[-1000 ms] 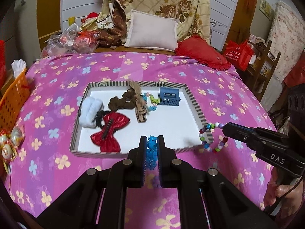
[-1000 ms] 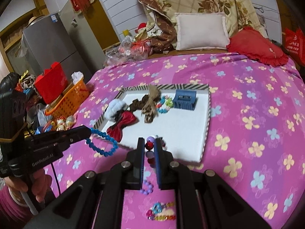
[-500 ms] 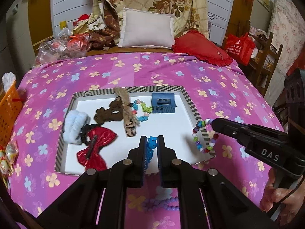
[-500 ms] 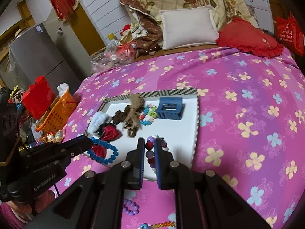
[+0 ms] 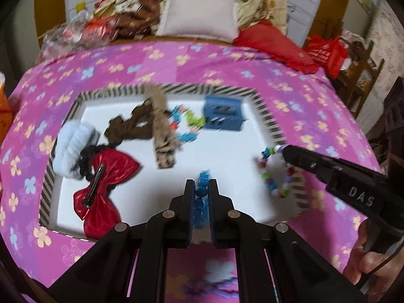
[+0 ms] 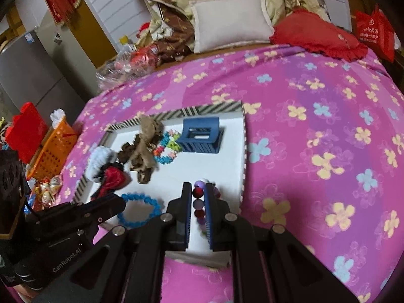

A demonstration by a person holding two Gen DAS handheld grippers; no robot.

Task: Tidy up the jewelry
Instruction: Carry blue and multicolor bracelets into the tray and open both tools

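Left wrist view: left tool (image 5: pixel 201 189) clenches blue bracelet (image 5: pixel 202 197) over tray (image 5: pixel 267 123) near edge.
Right tool (image 5: pixel 284 149): grips multicolour bracelet (image 5: pixel 275 174) above right rim.
Risk: releasing there may drop beads outside onto bed (image 5: pixel 176 60).

Left wrist view looks forward and down along its own fingers (image 5: pixel 190 202) from the near edge of the striped tray (image 5: pixel 214 89), close above the pink floral bedspread (image 5: pixel 161 63), facing the white pillow (image 5: pixel 199 12). Right wrist view sits near the tray's (image 6: pixel 176 113) near right corner, angled slightly left, same pillow (image 6: pixel 229 22) at far end. Both views share the tray and the bedspread (image 6: pixel 315 106). Each view catches the other gripper: right gripper (image 5: pixel 285 150) in the left view, left gripper (image 6: pixel 121 203) in the right view.
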